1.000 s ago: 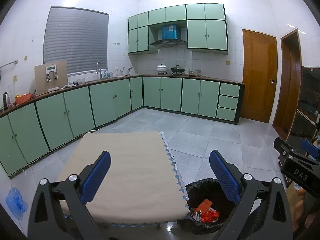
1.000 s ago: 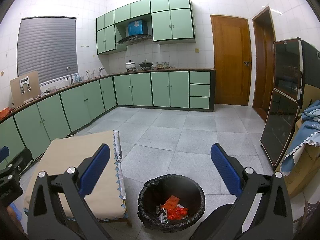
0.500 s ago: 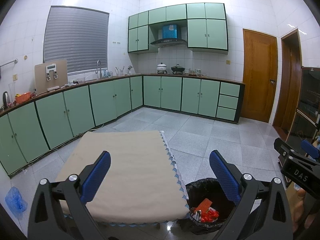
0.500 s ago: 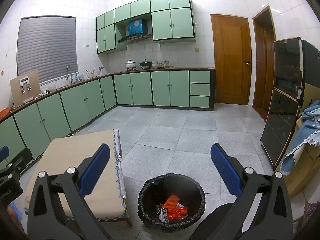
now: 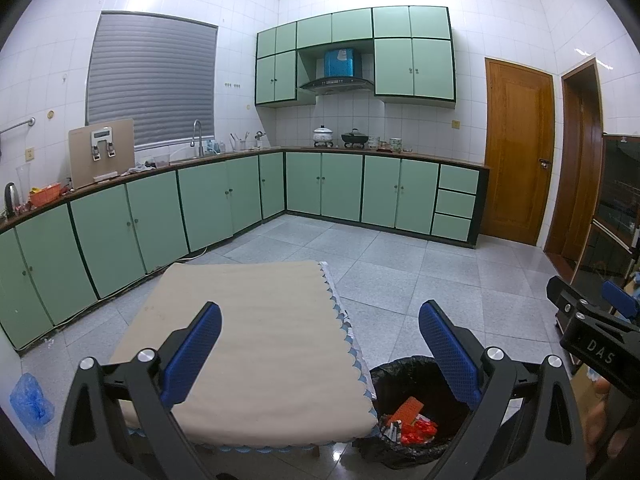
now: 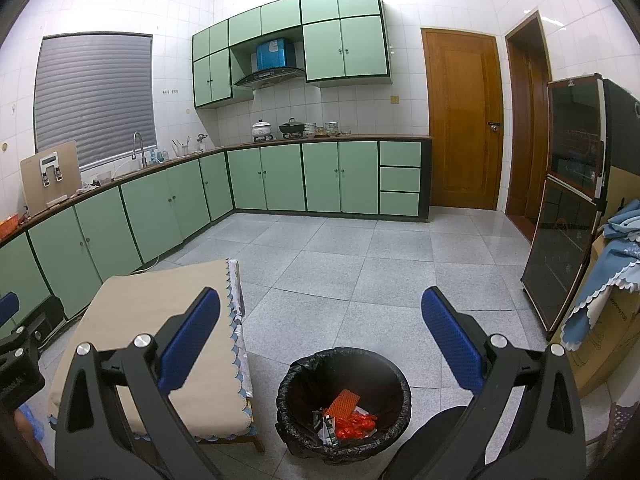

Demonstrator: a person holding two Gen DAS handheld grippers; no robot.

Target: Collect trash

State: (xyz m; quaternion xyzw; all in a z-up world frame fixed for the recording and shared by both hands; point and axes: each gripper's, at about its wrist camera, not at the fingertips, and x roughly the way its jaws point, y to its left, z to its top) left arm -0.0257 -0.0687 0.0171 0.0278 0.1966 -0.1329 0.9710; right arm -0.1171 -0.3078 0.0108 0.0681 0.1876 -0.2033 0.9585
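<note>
Lower centre of the right view: bin (image 6: 343, 400), black-lined, holding red wrappers (image 6: 354, 422) and an orange packet (image 6: 344, 400). We hold the right gripper (image 6: 320, 356) above it, jaws wide, empty. Left gripper (image 5: 320, 356), lower centre of its view: wide, empty, over the table (image 5: 264, 340), whose cloth top shows no litter. Blue bag (image 5: 30, 402) on floor, lower left. Risk, in our judgement: overlooking that bag, since it lies at frame edge.
</note>
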